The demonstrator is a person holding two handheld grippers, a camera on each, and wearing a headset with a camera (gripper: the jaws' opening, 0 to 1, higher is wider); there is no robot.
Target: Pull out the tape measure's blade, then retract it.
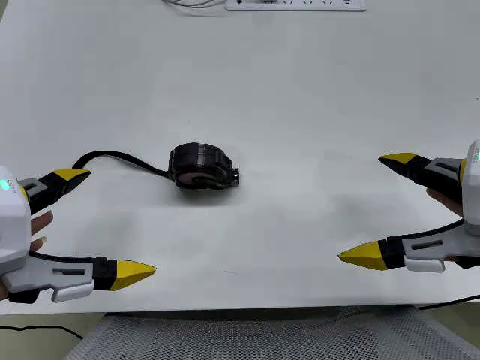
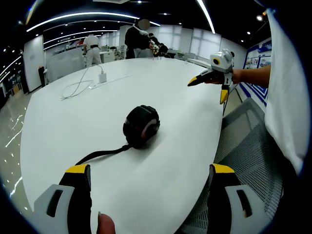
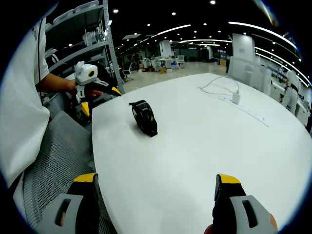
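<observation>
White table (image 1: 300, 90) in an open-plan office: the left claw (image 1: 116, 221) and the right claw (image 1: 364, 208) both hang released over the near edge, jaws spread wide, gripping nothing. Between them, nearer the left claw, lies the black tape measure (image 1: 202, 166), blade wound in, its wrist strap (image 1: 112, 157) trailing towards the left edge. Neither claw touches it. The opening step looks best done by pinning the tape measure with the left claw. The right claw would then close squarely on the blade tip (image 1: 235, 177), which faces right, and draw it level along the table to avoid kinking.
</observation>
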